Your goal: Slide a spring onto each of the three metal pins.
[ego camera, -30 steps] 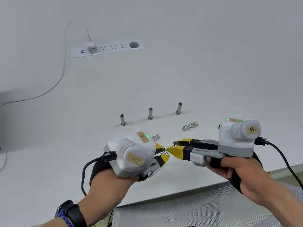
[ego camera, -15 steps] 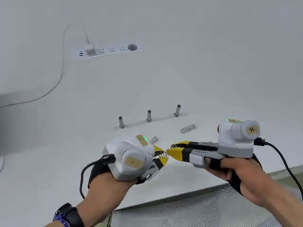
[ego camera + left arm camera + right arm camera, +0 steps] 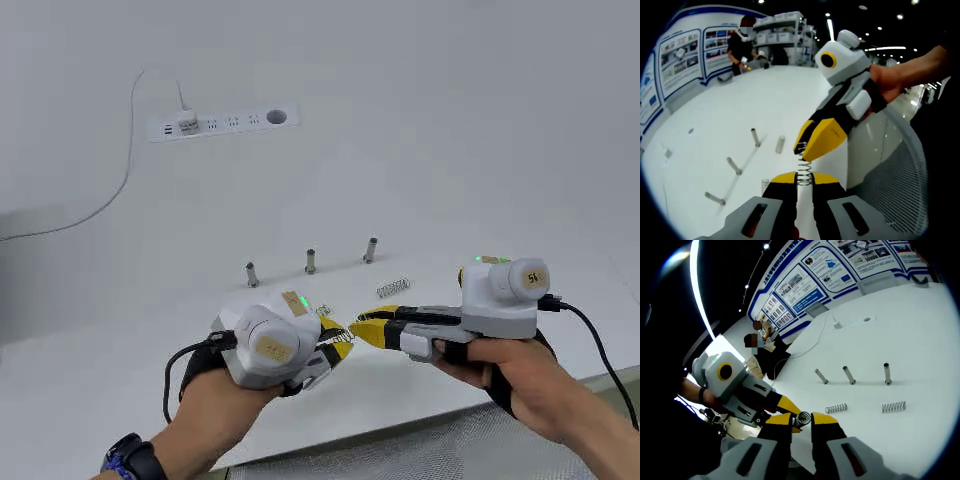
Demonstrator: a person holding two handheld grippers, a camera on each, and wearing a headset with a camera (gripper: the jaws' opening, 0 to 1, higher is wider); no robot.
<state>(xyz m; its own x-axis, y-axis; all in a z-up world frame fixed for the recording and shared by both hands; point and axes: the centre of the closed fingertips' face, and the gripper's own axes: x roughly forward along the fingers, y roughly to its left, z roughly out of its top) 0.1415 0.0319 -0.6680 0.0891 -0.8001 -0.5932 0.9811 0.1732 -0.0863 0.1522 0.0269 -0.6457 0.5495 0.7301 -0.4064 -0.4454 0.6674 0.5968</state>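
Three short metal pins [image 3: 251, 273] [image 3: 310, 261] [image 3: 371, 249] stand bare in a row on the white table [image 3: 450, 200]. Two loose springs [image 3: 836, 408] [image 3: 894, 406] lie in front of them. A third spring [image 3: 803, 172] is held in the air between both grippers, above the table's front part. My left gripper [image 3: 804, 181] is shut on its lower end. Tip to tip with it, my right gripper [image 3: 801, 421] grips the other end, seen end-on as the spring [image 3: 802, 417]. In the head view the left gripper [image 3: 338, 336] and right gripper [image 3: 362, 329] meet at the spring [image 3: 347, 324].
A white power strip [image 3: 215, 123] with a cable lies at the far left of the table. A mesh surface [image 3: 420, 450] runs below the table's front edge. People stand in the background [image 3: 742, 42] [image 3: 757, 347], far from the work.
The head camera has shifted a little, so the pins sit lower in the picture. Both grippers stay tip to tip on the spring, slightly lower.
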